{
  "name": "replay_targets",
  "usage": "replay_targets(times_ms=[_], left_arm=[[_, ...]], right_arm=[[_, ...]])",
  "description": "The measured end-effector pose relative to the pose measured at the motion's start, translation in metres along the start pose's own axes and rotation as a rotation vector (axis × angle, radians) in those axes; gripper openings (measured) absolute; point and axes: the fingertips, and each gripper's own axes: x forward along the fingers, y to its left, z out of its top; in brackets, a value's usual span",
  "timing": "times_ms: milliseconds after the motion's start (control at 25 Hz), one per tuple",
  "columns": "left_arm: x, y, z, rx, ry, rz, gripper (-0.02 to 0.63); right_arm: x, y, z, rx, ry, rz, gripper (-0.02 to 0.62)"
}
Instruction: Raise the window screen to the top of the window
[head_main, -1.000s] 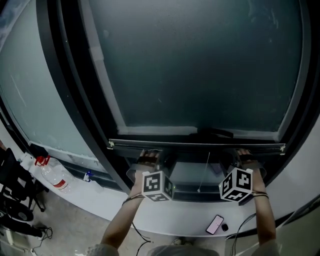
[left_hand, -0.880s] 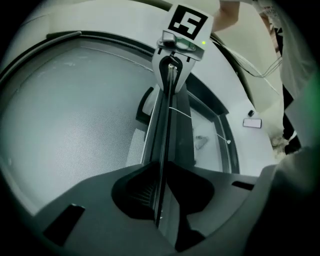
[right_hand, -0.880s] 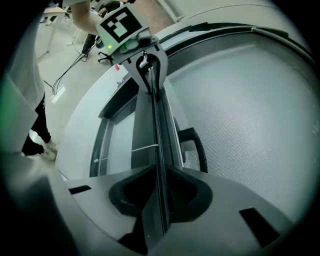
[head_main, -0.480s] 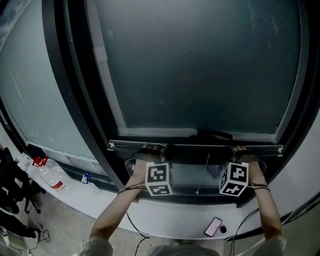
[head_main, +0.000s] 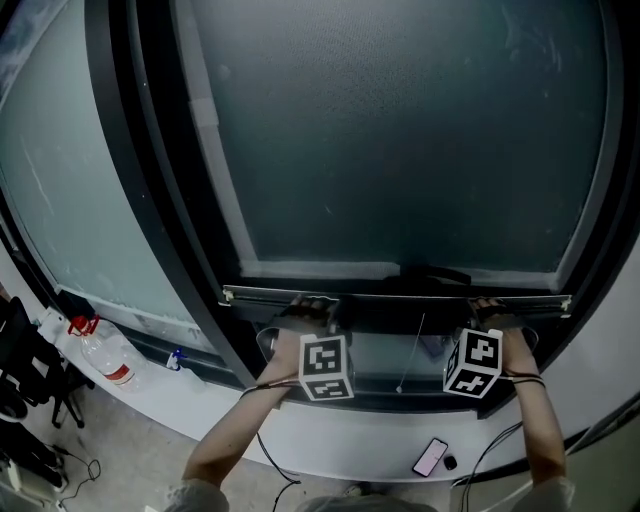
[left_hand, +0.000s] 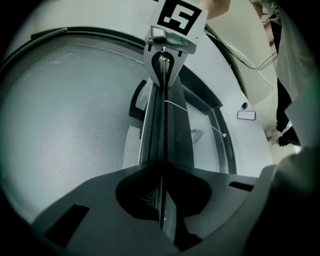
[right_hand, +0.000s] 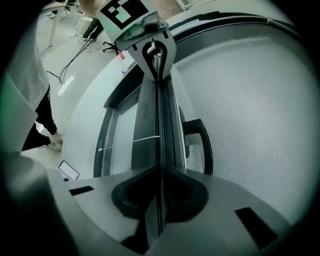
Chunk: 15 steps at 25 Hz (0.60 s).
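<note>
The window screen's grey mesh (head_main: 400, 130) fills the frame above its bottom rail (head_main: 395, 296). A black handle (head_main: 432, 272) sits on that rail, right of its middle. My left gripper (head_main: 312, 310) is shut on the rail's left part and my right gripper (head_main: 487, 310) on its right part. In the left gripper view the rail (left_hand: 161, 125) runs straight out from the closed left gripper (left_hand: 161, 202) to the other gripper at the far end. The right gripper view mirrors this, with the rail (right_hand: 159, 125) pinched in the right gripper (right_hand: 160, 202) and the mesh (right_hand: 250, 100) to the right.
Under the rail are open glass and a thin pull cord (head_main: 412, 350). A phone (head_main: 432, 456) lies on the white sill (head_main: 350, 440). A water bottle (head_main: 105, 358) stands at the lower left. Dark window frame posts (head_main: 150, 180) flank the screen.
Both grippers keep their hold on the rail. The left marker cube has shifted a little to the right. The rail's height above the sill looks almost the same.
</note>
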Motion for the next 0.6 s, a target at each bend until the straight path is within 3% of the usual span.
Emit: replay_targets(times_ms=[440, 600], left_arm=[[0.0009, -0.0010, 0.0002, -0.078, 0.010, -0.080, 0.023], [0.0007, -0.0017, -0.0005, -0.055, 0.047, -0.094, 0.021]], right_arm=[[-0.0009, 0.0007, 0.0011, 0.012, -0.010, 0.046, 0.025], [-0.0020, 0.0013, 0.0022, 0.026, -0.020, 0.081, 0.023]])
